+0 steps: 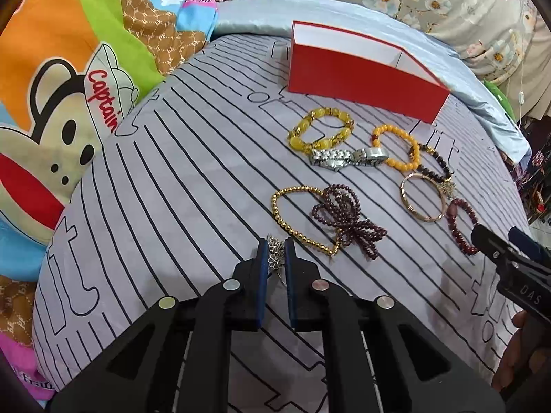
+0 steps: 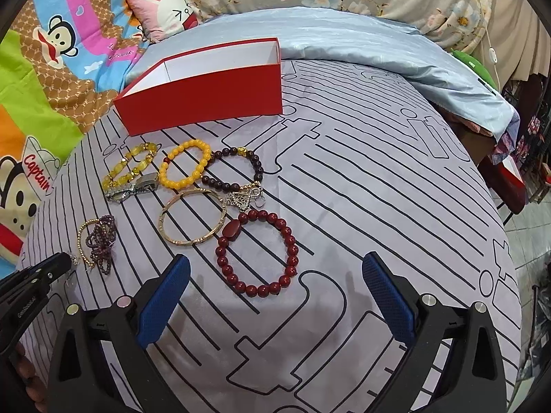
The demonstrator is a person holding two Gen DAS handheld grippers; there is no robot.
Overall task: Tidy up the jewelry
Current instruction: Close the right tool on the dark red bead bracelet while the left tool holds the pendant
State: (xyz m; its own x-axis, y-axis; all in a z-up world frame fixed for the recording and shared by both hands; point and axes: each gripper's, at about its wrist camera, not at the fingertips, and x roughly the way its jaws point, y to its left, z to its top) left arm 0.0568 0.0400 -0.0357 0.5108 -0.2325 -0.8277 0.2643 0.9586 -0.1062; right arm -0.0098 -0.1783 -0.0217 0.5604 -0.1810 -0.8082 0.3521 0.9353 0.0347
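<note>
My left gripper (image 1: 276, 246) is shut on a silver flower-link bracelet (image 1: 275, 256), just above the grey striped sheet. My right gripper (image 2: 275, 266) is open and empty, its fingers either side of a dark red bead bracelet (image 2: 258, 253), which also shows in the left wrist view (image 1: 461, 225). Further back lie a gold bangle (image 2: 191, 216), a gold bead bracelet (image 1: 299, 216), a purple bead bundle (image 1: 344, 220), a silver watch (image 1: 347, 158), an orange bead bracelet (image 2: 186, 168), a yellow amber bracelet (image 1: 320, 130) and a dark brown bead bracelet (image 2: 237, 172). An open red box (image 2: 206, 98) stands behind them.
The jewelry lies on a grey sheet with black lines (image 2: 378, 206) over a bed. A light blue quilt (image 2: 344, 38) is folded at the back. Cartoon-print bedding (image 1: 51, 86) and a pink pillow (image 2: 162, 10) lie to the left. The bed edge drops at the right.
</note>
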